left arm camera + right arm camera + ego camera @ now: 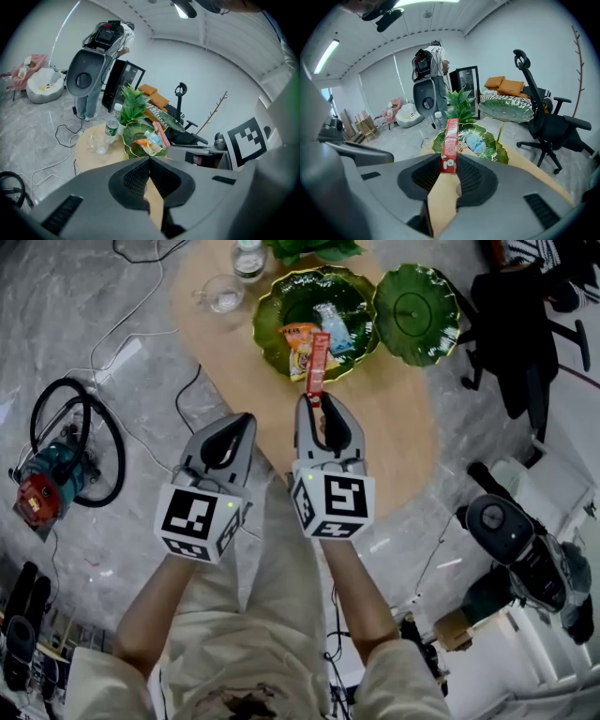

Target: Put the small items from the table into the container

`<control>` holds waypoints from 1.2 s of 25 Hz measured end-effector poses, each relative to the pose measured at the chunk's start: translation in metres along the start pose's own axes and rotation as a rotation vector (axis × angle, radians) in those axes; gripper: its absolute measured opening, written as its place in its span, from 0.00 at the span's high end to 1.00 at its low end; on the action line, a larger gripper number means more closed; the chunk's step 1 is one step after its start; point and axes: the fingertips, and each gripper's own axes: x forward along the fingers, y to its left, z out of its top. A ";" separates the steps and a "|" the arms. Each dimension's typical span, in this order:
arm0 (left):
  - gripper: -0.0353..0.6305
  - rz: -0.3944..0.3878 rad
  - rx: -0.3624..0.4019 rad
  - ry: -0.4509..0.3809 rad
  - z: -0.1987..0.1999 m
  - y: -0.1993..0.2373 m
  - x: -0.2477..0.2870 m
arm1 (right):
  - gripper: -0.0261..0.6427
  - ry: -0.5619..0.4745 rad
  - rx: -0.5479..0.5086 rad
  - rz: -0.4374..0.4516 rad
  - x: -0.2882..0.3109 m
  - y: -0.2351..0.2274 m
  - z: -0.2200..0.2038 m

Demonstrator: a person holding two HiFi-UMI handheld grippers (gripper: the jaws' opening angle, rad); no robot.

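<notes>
- Our right gripper [317, 401] clamps a red stick packet [318, 362] by its lower end, above the table [403, 437], at the near rim of the green leaf bowl [270, 310].
- Our left gripper [244, 420] is clenched and empty, just beside it.
- Two snack packets [300, 343] lie in the bowl.

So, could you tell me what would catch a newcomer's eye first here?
The red packet clamped in the right gripper, held out toward the green leaf-shaped dish of snack packets on the wooden table. Beside it, the left gripper is shut and empty.
</notes>
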 end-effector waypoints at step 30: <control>0.94 0.050 -0.065 -0.008 0.028 0.058 0.027 | 0.80 -0.001 -0.050 -0.096 0.072 -0.017 0.039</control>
